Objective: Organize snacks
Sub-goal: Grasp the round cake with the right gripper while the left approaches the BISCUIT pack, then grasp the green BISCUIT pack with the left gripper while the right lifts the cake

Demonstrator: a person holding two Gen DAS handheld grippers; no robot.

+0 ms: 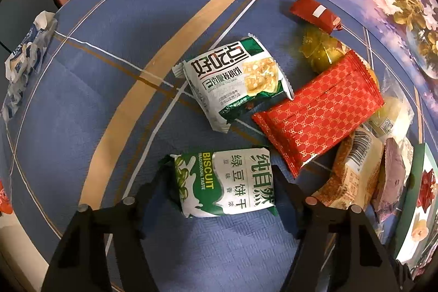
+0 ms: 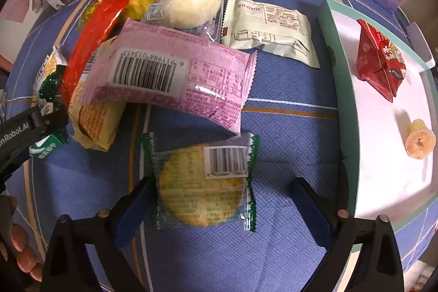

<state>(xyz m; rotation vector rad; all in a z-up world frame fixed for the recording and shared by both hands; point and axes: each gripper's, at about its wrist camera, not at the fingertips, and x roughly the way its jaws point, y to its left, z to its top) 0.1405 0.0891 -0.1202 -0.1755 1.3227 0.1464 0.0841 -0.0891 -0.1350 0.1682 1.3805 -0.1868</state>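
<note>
Black fingers of the left gripper (image 1: 219, 179) straddle the green-and-white biscuit packet (image 1: 223, 181), which lies flat on the blue-clothed worktop (image 1: 82, 106); the jaws stand part closed with the pads at or very near the packet's two short ends, and a firm squeeze cannot be confirmed. In the right wrist view, the right gripper (image 2: 219, 196) points down over a clear wrapper with green edges holding a round yellow cake (image 2: 204, 181). Its jaws are wide: the left pad is just beside the wrapper's crimped edge, and the right pad stands apart from it, so nothing is held. Neither packet is lifted off the cloth. Just beyond the biscuit packet lies a loose heap: a second green-and-white packet (image 1: 235, 81), a red patterned pouch (image 1: 319, 111), a small red bar (image 1: 314, 14) and a yellow-wrapped sweet (image 1: 320, 51). The right view adds a pink packet with a barcode (image 2: 175, 78) leaning on an orange-printed packet (image 2: 93, 122), a pale round bun in clear film (image 2: 194, 0) and a cream packet (image 2: 268, 29). A white tray with a teal rim (image 2: 338, 106) sits at the right of that view and carries only a red folded packet (image 2: 380, 59) and a small yellow-orange jelly cup (image 2: 420, 138). Judged from this layout, sorting is at an early stage: two items are in the tray, roughly ten remain on the cloth, and both current pick-ups are at the closing step.
</note>
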